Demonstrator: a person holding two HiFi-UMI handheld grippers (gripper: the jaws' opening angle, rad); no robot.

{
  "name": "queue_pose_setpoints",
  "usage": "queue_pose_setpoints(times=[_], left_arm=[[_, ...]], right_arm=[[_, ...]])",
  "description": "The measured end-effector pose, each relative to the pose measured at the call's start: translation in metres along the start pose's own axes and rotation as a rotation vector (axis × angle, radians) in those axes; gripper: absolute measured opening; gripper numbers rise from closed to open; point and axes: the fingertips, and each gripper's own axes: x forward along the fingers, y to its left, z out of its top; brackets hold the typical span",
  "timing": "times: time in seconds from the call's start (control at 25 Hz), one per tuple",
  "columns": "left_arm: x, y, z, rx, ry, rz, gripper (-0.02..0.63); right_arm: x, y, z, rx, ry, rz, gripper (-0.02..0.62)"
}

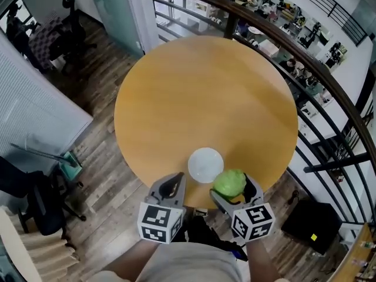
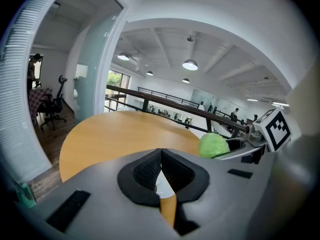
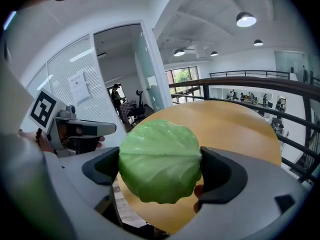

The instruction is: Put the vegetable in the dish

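- The cabbage [image 3: 159, 160] is pinched between the fingers of the right gripper [image 1: 234, 188], over the table's [image 1: 205, 93] near edge.
- The left gripper's [image 2: 161, 170] fingers are pressed together on nothing.
- The white dish [image 1: 205, 164] is seen just inside that edge, beside the cabbage.

Round wooden table [image 1: 205, 98]; dark railing [image 1: 233, 25] curves behind it; office chair [image 1: 73, 22] on plank floor [image 1: 111, 181].

Head view steeply over table [image 1: 205, 98]; gripper views low across it
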Motion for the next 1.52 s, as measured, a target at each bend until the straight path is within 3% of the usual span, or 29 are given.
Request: queue_pose_setpoints(times=[0.64, 1.52], left_arm=[[0.045, 0.025, -0.044, -0.036, 0.104, -0.015, 0.021], [0.063, 0.07, -0.069, -0.136, 0.144, 0.024, 0.021]], right_arm=[[0.088, -0.027, -0.046, -0.04, 0.17, -0.049, 0.471], [0.161, -0.042, -0.1, -0.107, 0.38, -0.062, 0.471]])
